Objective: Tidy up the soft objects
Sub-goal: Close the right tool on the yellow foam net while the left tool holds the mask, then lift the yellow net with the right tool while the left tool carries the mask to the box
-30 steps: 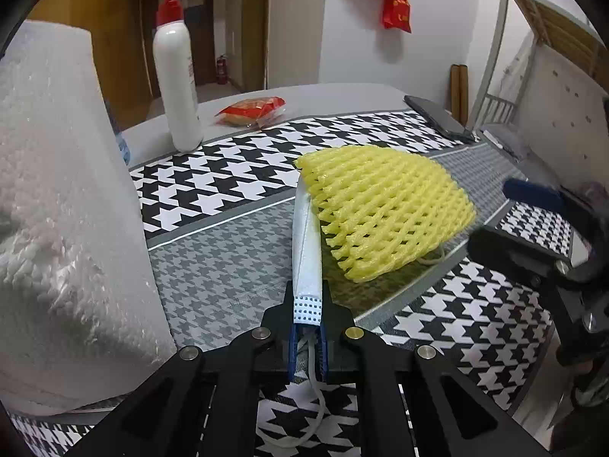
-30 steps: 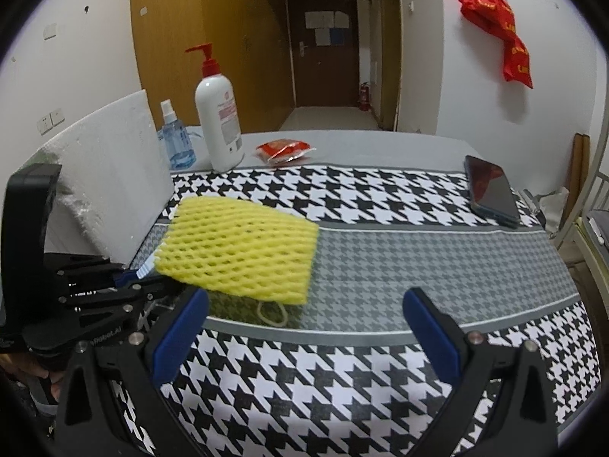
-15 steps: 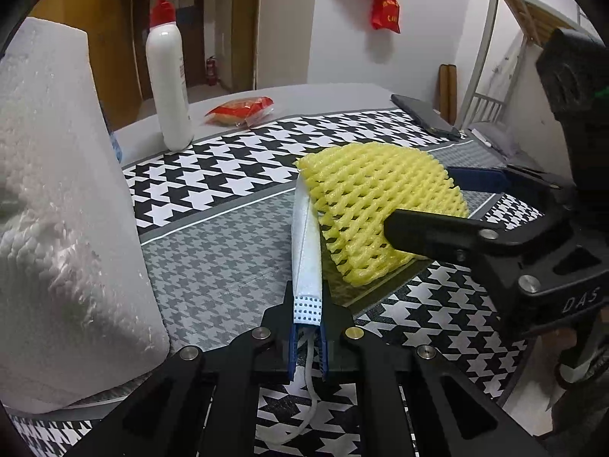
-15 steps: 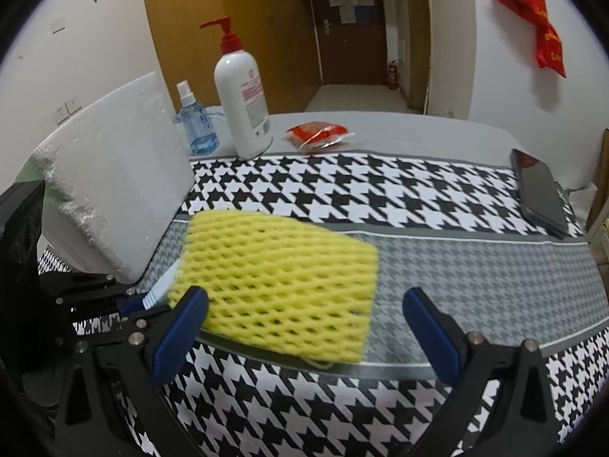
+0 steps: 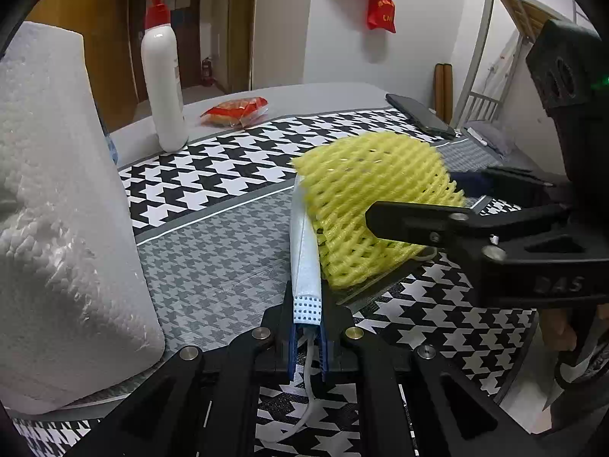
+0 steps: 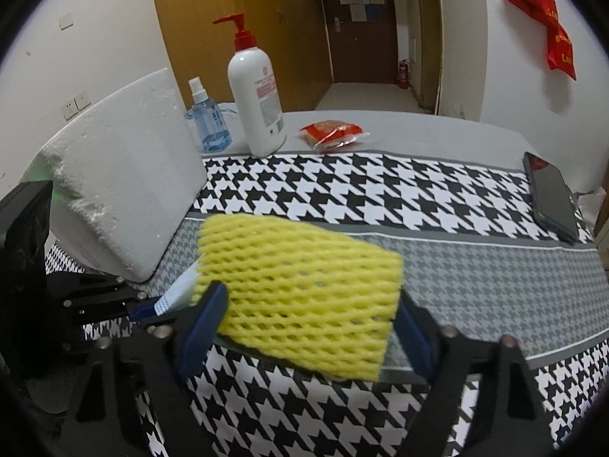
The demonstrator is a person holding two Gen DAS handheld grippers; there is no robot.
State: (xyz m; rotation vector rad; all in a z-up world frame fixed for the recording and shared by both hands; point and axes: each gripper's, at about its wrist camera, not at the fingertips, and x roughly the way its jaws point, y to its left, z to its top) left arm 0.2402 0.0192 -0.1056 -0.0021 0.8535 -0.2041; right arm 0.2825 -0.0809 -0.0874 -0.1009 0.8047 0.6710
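A white and blue face mask (image 5: 304, 259) lies on the houndstooth cloth, and my left gripper (image 5: 307, 327) is shut on its near edge, with an ear loop trailing back between the fingers. On top of the mask rests a yellow foam net sleeve (image 6: 300, 289). My right gripper (image 6: 310, 327) straddles the sleeve from the front. Its jaws are closing, with a blue pad at each side edge of the sleeve, which shows no squeeze. In the left wrist view the right gripper (image 5: 445, 200) reaches in from the right across the sleeve (image 5: 365, 198).
A big white foam block (image 6: 121, 198) stands at the left, close to my left gripper (image 6: 148, 310). At the back are a pump bottle (image 6: 257, 106), a blue spray bottle (image 6: 207, 122) and a red snack packet (image 6: 331, 133). A phone (image 6: 552, 198) lies at the right edge.
The right gripper moved in over the yellow sleeve, and its jaws narrowed from wide open to the sleeve's sides. The left gripper kept still on the mask.
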